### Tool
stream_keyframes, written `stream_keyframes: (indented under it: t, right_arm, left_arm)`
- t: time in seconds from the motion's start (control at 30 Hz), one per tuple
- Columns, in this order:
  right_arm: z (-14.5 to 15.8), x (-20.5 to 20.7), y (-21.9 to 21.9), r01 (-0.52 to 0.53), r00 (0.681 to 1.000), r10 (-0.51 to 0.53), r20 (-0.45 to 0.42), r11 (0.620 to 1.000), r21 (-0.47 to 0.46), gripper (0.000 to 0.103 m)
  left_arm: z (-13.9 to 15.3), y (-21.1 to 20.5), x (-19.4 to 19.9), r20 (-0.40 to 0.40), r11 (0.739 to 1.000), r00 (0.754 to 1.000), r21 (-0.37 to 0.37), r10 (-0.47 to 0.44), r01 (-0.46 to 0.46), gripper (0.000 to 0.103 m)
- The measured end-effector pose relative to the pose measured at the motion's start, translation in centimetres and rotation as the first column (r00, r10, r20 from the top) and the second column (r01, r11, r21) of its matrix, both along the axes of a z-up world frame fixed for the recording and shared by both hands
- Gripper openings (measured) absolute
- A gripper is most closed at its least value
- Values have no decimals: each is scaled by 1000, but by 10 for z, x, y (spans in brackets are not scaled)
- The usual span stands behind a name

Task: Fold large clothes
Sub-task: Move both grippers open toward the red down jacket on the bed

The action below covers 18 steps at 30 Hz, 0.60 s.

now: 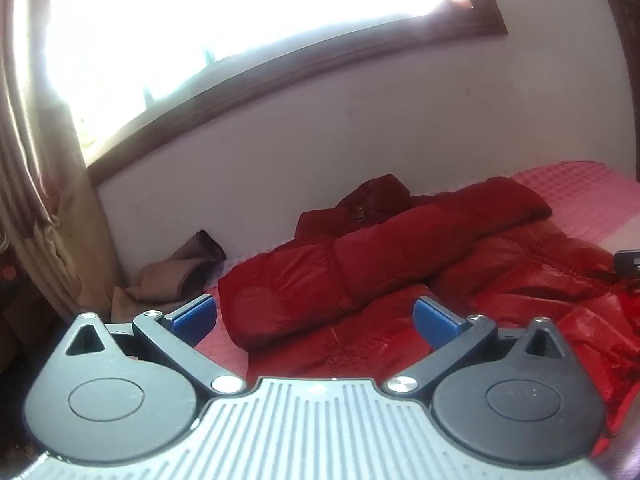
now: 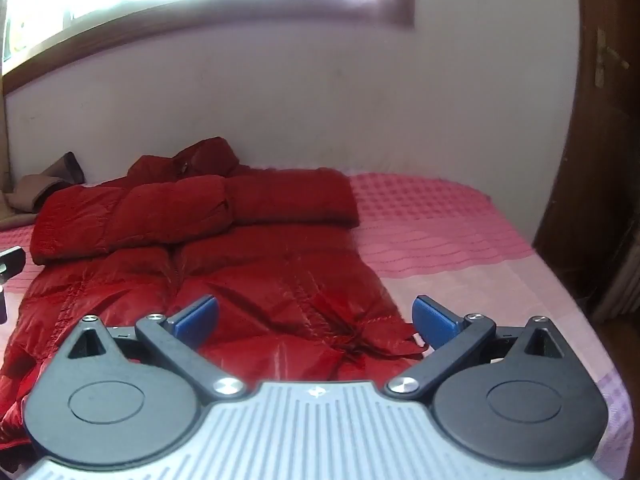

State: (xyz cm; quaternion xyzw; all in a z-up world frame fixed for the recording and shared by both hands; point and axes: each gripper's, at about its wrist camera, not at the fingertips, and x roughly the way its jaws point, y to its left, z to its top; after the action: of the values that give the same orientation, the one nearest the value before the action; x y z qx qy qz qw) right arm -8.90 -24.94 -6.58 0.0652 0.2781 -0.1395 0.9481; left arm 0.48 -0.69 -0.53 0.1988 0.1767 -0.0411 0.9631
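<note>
Grippers spread wide above a bed: the left gripper (image 1: 315, 316) and right gripper (image 2: 315, 316) both hover released, blue pads apart, nothing between them. Beyond them a shiny red puffer jacket (image 2: 248, 264) lies on the pink bedspread (image 2: 440, 232), sleeves folded across its chest, collar toward the far white wall (image 2: 320, 100). Brown cloth (image 1: 176, 276) sits crumpled at far left, under the window (image 1: 240, 8).

Glossy red padded jacket (image 2: 256, 264): near hem hidden under right gripper body; left edge cut by frame. Dark object (image 1: 628, 261) right of left gripper: cropped, unidentifiable. Window (image 1: 240, 12) overexposed.
</note>
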Motion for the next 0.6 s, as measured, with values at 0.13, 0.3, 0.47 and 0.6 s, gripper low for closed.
stream_keyframes:
  t: [0.13,0.3,0.47,0.6]
  right_arm:
    - [-2,4,-2,-14,1000,14,-5,1000,5,103]
    - [-4,8,-10,-37,999,37,-4,998,47,103]
    - [-7,15,-18,-30,999,31,-21,997,71,103]
    - [-9,18,-23,-14,999,17,-37,997,74,103]
  left_arm:
    - [0,3,8,-15,1000,1000,1,-12,12,103]
    - [1,-4,20,-29,999,999,30,-25,26,103]
    - [4,-11,24,-20,998,999,47,-41,42,103]
    - [3,-19,22,-12,997,998,53,-59,60,103]
